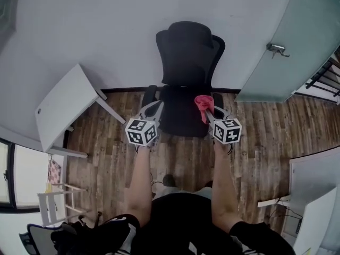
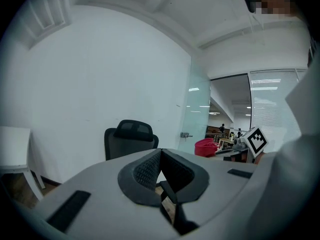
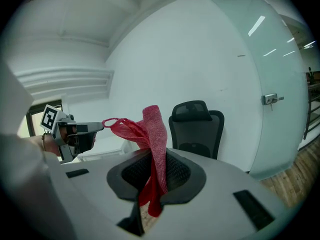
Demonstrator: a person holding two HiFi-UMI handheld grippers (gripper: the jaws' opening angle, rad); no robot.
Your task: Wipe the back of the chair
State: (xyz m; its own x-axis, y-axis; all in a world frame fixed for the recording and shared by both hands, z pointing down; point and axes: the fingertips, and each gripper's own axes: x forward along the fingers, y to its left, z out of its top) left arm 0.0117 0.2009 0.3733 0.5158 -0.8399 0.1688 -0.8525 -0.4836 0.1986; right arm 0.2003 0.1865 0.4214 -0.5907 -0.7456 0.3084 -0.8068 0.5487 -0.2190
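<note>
A black office chair [image 1: 187, 62] with a headrest stands against the white wall, its seat facing me; it also shows ahead as the chair [image 2: 129, 139] and the chair [image 3: 196, 126]. My right gripper [image 1: 207, 112] is shut on a red cloth [image 1: 202, 105], which sticks up between the jaws as the cloth [image 3: 150, 139], over the seat's right front. My left gripper [image 1: 156, 110] is shut with nothing in it, by the seat's left front. The right gripper [image 2: 252, 143] with its cloth shows in the left gripper view, the left gripper [image 3: 67, 131] in the right one.
A white table [image 1: 66, 108] stands to the left of the chair. A frosted glass door [image 1: 289, 41] with a handle is at the right. Another white desk [image 1: 316, 195] sits at the lower right. The floor is wood planks [image 1: 265, 142].
</note>
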